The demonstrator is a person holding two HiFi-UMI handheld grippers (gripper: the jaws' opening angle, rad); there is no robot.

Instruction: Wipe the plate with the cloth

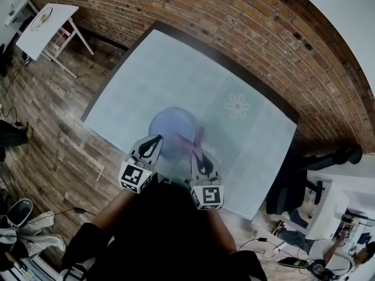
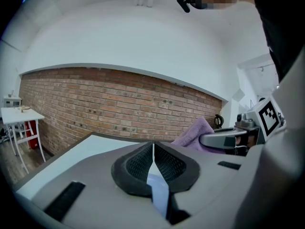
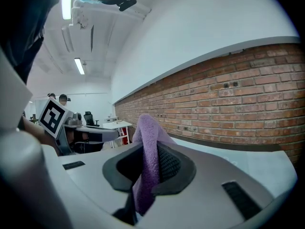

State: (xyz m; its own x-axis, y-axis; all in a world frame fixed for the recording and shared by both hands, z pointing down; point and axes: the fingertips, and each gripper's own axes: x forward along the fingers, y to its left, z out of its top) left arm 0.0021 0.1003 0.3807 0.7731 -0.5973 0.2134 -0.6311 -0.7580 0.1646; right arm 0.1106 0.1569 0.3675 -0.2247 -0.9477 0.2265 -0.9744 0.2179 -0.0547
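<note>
My left gripper (image 1: 153, 146) is shut on the near rim of a round blue plate (image 1: 173, 129), which it holds above the pale table (image 1: 176, 69). In the left gripper view the plate's thin edge (image 2: 157, 187) runs between the left gripper's (image 2: 152, 149) black pads. To its right, my right gripper (image 1: 201, 160) is shut on a purple cloth (image 1: 193, 142), whose end lies against the plate's right side. In the right gripper view the cloth (image 3: 148, 151) stands up from between the right gripper's (image 3: 150, 163) pads. The left gripper view also catches the cloth (image 2: 194, 132).
The table bears a printed flower (image 1: 237, 106) at its far right. A brick wall (image 1: 234, 22) runs behind it. A small white table (image 1: 44, 25) stands at the far left on the wood floor, and a black chair (image 1: 290, 183) sits at the table's right edge.
</note>
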